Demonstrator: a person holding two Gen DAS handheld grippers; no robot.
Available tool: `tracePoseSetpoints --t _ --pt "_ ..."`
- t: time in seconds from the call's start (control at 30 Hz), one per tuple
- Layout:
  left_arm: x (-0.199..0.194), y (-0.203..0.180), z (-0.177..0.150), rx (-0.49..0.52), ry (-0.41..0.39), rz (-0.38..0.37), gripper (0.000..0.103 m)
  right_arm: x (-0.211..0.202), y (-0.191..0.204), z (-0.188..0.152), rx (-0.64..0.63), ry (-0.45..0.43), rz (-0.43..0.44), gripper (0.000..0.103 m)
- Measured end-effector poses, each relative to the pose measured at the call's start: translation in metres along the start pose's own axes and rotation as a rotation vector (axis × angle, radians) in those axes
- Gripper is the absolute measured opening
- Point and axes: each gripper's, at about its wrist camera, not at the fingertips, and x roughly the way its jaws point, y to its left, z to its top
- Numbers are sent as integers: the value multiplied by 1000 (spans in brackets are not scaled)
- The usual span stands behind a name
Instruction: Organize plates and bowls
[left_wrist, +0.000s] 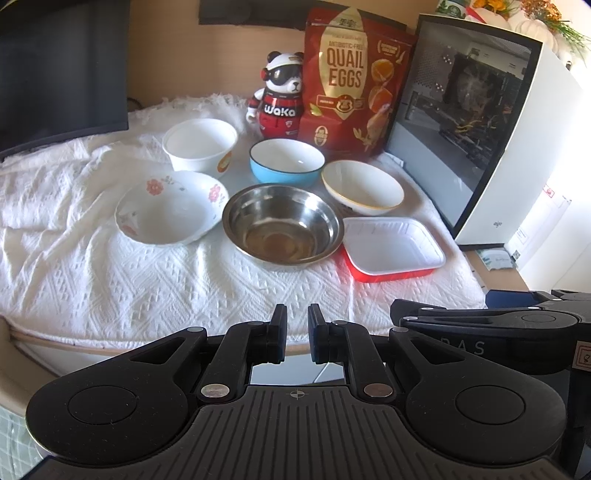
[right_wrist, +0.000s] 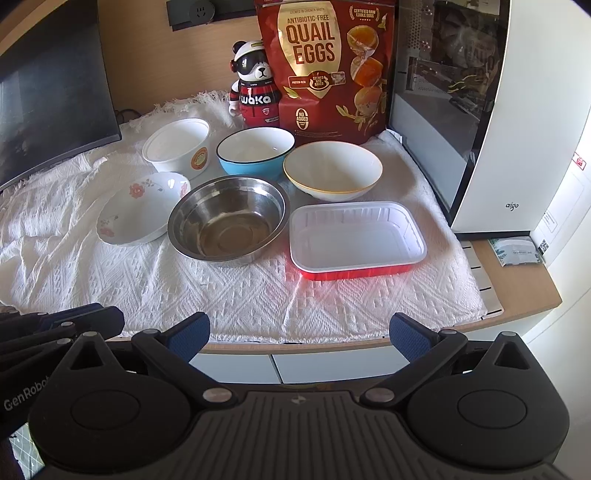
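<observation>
Several dishes stand on a white cloth (left_wrist: 110, 273): a steel bowl (left_wrist: 282, 225) (right_wrist: 228, 219) in the middle, a floral bowl (left_wrist: 171, 206) (right_wrist: 142, 208) to its left, a white paper bowl (left_wrist: 199, 144) (right_wrist: 177, 147), a blue bowl (left_wrist: 287, 160) (right_wrist: 255, 151), a gold-rimmed white bowl (left_wrist: 362, 186) (right_wrist: 332, 170), and a red tray with white inside (left_wrist: 391, 247) (right_wrist: 356, 238). My left gripper (left_wrist: 297, 332) is nearly shut and empty, at the cloth's near edge. My right gripper (right_wrist: 299, 332) is open and empty, in front of the table edge.
A panda figure (left_wrist: 279, 98) (right_wrist: 253, 83) and a quail-eggs bag (left_wrist: 351, 74) (right_wrist: 325, 62) stand behind the bowls. A white computer case (left_wrist: 498, 140) (right_wrist: 480, 110) is at the right, a dark monitor (left_wrist: 59, 74) (right_wrist: 48, 103) at the left.
</observation>
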Motion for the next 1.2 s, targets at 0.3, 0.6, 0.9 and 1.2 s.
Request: tracePoseSetpoints --t 0.3,0.6,0.9,1.2 --pt "2 0 2 -9 5 4 13 0 1 0 0 -3 0 103" --pt "1 3 1 -15 7 10 13 -4 1 -1 -2 -17 8 103" --pt "0 4 0 -26 13 15 13 -4 3 -3 -9 -13 10 103" --pt "0 4 -3 -27 16 15 13 -5 3 -4 -9 -11 11 103"
